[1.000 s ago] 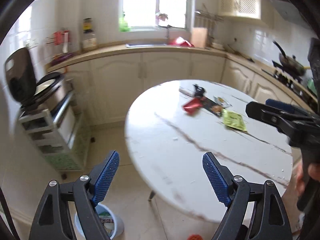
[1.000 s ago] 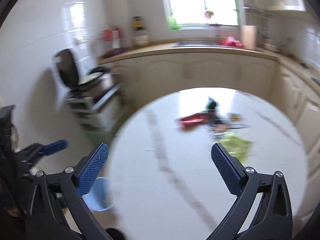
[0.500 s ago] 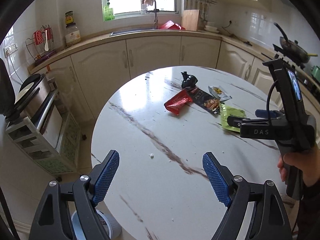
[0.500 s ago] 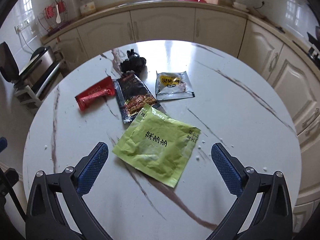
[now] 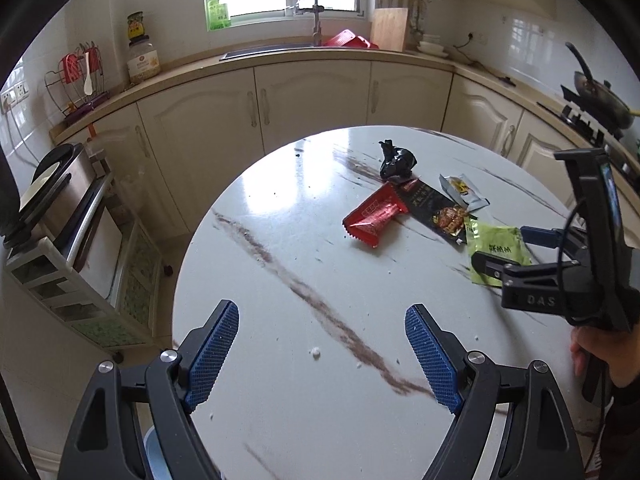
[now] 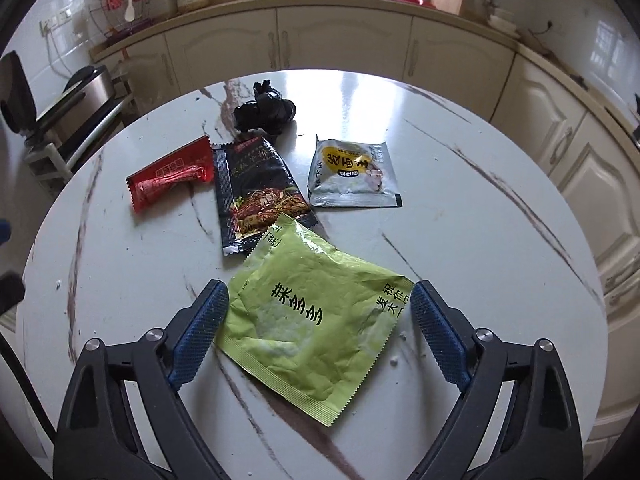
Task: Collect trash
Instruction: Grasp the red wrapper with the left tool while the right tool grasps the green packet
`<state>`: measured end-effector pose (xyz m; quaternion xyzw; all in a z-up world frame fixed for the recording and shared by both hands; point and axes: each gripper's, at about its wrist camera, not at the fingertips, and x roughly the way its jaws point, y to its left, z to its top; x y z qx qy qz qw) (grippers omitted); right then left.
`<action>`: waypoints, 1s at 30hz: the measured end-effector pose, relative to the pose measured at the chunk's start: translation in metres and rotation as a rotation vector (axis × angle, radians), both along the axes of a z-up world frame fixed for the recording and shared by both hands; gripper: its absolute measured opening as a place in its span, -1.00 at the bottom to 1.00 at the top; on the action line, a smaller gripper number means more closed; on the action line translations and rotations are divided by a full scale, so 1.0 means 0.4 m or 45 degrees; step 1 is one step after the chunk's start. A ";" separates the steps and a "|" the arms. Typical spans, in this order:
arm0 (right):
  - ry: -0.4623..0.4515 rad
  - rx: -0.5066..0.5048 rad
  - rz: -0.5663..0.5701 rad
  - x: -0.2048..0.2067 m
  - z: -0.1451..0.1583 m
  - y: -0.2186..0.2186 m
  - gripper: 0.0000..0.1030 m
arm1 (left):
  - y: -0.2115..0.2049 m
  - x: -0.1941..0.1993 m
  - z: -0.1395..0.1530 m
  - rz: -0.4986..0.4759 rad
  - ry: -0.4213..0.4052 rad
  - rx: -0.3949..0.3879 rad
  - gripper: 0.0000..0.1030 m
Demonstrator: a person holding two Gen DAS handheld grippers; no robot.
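Trash lies on a round white marble table (image 6: 460,220): a green wrapper (image 6: 316,312), a black snack wrapper (image 6: 256,188), a red wrapper (image 6: 168,178), a grey and yellow packet (image 6: 352,174) and a crumpled black bag (image 6: 266,112). My right gripper (image 6: 320,336) is open, its fingers on either side of the green wrapper, just above it. My left gripper (image 5: 322,354) is open and empty over the table's near left part. In the left wrist view the red wrapper (image 5: 374,216), green wrapper (image 5: 496,246) and right gripper (image 5: 508,252) show at the right.
Cream kitchen cabinets (image 5: 312,96) curve behind the table. A metal rack with an appliance (image 5: 64,216) stands on the floor at the left. A pale blue bin (image 5: 154,456) is partly visible under the left gripper. A stove with a pan (image 5: 600,96) is at the right.
Both grippers swung in toward the table. The right gripper moved forward and down until the green wrapper lies between its open fingers. The left gripper came in over the table edge.
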<state>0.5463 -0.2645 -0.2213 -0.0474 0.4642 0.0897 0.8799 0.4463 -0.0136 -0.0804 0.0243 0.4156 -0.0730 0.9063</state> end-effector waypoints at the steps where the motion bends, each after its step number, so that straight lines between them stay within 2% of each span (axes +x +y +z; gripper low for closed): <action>1: -0.011 0.003 0.007 -0.004 0.005 -0.007 0.52 | -0.002 0.013 -0.004 -0.005 0.005 0.006 0.58; 2: -0.022 0.003 0.018 -0.008 0.010 -0.012 0.35 | -0.009 0.030 -0.011 -0.015 0.014 0.010 0.58; 3: -0.029 -0.001 0.031 -0.012 0.015 -0.021 0.02 | -0.015 0.045 -0.017 -0.022 0.020 0.014 0.58; 4: -0.026 0.003 0.042 -0.013 0.016 -0.027 -0.10 | -0.021 0.059 -0.024 -0.030 0.024 0.014 0.58; 6: -0.031 -0.009 0.073 -0.016 0.018 -0.030 -0.19 | -0.040 0.100 -0.043 -0.061 0.044 0.002 0.58; 7: -0.035 -0.005 0.082 -0.019 0.020 -0.031 -0.37 | -0.044 0.119 -0.049 -0.068 0.054 -0.004 0.58; 8: -0.040 -0.006 0.101 -0.024 0.021 -0.030 -0.47 | -0.051 0.136 -0.057 -0.063 0.064 0.001 0.58; 9: -0.050 -0.007 0.124 -0.029 0.021 -0.028 -0.68 | -0.061 0.153 -0.065 -0.066 0.070 0.013 0.58; 10: -0.055 -0.011 0.133 -0.031 0.021 -0.028 -0.76 | -0.070 0.171 -0.071 -0.077 0.068 0.026 0.58; 17: -0.040 0.089 0.154 -0.038 0.028 -0.057 -0.82 | -0.123 0.282 -0.126 -0.087 0.056 0.085 0.58; 20: -0.028 0.141 0.154 -0.042 0.030 -0.073 -0.82 | -0.139 0.319 -0.148 -0.088 0.039 0.142 0.58; 25: -0.025 0.168 0.157 -0.046 0.028 -0.083 -0.82 | -0.136 0.367 -0.172 -0.108 0.059 0.065 0.55; 27: -0.028 0.189 0.155 -0.045 0.029 -0.087 -0.82 | -0.130 0.379 -0.178 -0.132 0.067 -0.028 0.11; 28: -0.028 0.192 0.153 -0.045 0.030 -0.088 -0.82 | -0.132 0.380 -0.177 -0.148 0.059 -0.026 -0.03; 30: -0.029 0.199 0.147 -0.045 0.031 -0.090 -0.82 | -0.144 0.377 -0.176 -0.220 0.069 -0.045 -0.68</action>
